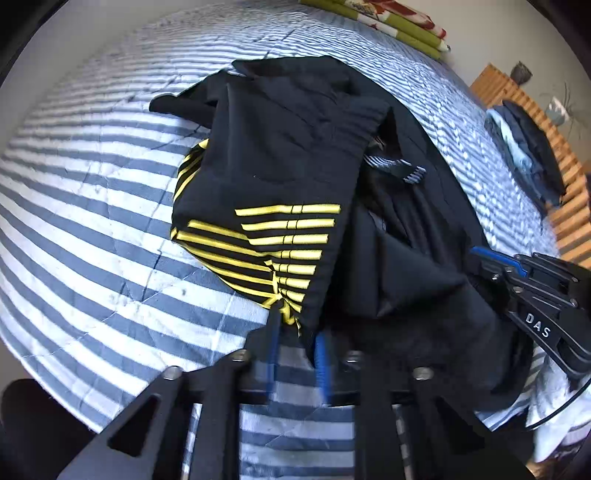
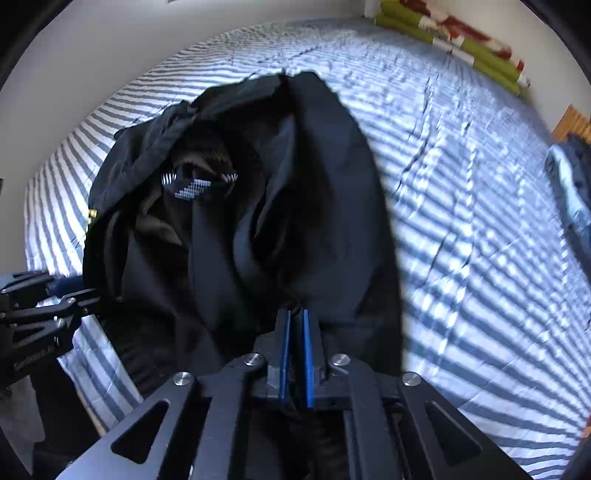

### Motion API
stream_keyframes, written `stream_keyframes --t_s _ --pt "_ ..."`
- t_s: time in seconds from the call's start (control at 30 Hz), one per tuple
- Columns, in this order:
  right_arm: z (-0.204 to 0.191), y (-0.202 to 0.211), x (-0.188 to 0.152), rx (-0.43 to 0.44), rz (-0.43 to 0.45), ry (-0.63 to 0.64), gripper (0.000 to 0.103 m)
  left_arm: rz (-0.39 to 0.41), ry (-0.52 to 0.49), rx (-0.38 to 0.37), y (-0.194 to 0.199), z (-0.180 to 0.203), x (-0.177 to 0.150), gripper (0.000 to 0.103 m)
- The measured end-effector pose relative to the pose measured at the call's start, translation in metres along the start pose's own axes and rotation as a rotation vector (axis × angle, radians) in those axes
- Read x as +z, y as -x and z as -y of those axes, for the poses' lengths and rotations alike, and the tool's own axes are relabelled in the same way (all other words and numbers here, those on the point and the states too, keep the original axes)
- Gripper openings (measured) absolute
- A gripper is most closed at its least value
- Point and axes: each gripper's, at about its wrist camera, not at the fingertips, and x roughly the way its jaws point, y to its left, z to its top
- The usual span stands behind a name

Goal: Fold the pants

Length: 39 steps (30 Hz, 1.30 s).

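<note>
Right tool (image 1: 491, 264) tips buried in pants (image 1: 295, 155), far clothes pile (image 1: 528, 155) blurred, pillow (image 1: 388, 22) cut off

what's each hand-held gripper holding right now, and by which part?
Left hand-held gripper: pants by the yellow-striped edge. Right hand-held gripper: pinches the pants' plain black edge.

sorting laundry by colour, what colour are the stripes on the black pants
Yellow stripes on the black pants, clearest in the left wrist view.
</note>
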Motion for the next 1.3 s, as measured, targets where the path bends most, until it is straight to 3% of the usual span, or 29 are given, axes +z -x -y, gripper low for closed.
stream_keyframes --t_s 0.03,0.13,0.2,0.33,0.43,0.53,0.73,0.8,0.83,0.87,1.13,1.3 --pt "0.003 0.009 0.003 -0.032 0.034 -0.004 0.004 0.012 0.018 -0.013 0.004 -0.004 0.003 0.008" --pt "0.031 0.045 0.011 -0.093 0.134 -0.102 0.003 0.069 0.016 -0.024 0.028 -0.01 0.01 0.007" --pt "0.065 0.084 0.012 -0.171 0.229 -0.21 0.003 0.135 -0.024 -0.019 0.057 -0.008 0.01 0.007" --pt "0.121 0.146 -0.012 -0.297 0.37 -0.427 0.003 0.163 -0.123 -0.04 0.087 0.002 -0.006 0.004" --pt "0.143 0.151 -0.04 -0.247 0.334 -0.523 0.003 0.116 -0.203 -0.055 0.084 0.02 -0.027 0.004" --pt "0.14 0.133 -0.061 -0.295 0.265 -0.497 0.003 0.094 -0.297 -0.039 0.073 0.04 -0.043 0.004" --pt "0.151 0.113 -0.083 -0.239 0.193 -0.55 0.003 0.042 -0.324 -0.05 0.063 0.048 -0.054 0.008" --pt "0.151 0.11 -0.08 -0.244 0.192 -0.533 0.003 0.016 -0.306 -0.042 0.057 0.046 -0.052 0.027" --pt "0.151 0.11 -0.079 -0.242 0.193 -0.53 0.003 0.007 -0.303 -0.05 0.055 0.045 -0.052 0.048" --pt "0.15 0.111 -0.081 -0.239 0.195 -0.527 0.003 0.003 -0.302 -0.05 0.054 0.044 -0.053 0.059" --pt "0.148 0.113 -0.077 -0.236 0.195 -0.519 0.003 0.006 -0.316 -0.04 0.043 0.046 -0.073 0.059" --pt "0.152 0.125 -0.078 -0.226 0.231 -0.545 0.003 0.023 -0.232 -0.102 0.045 0.041 -0.058 0.055"
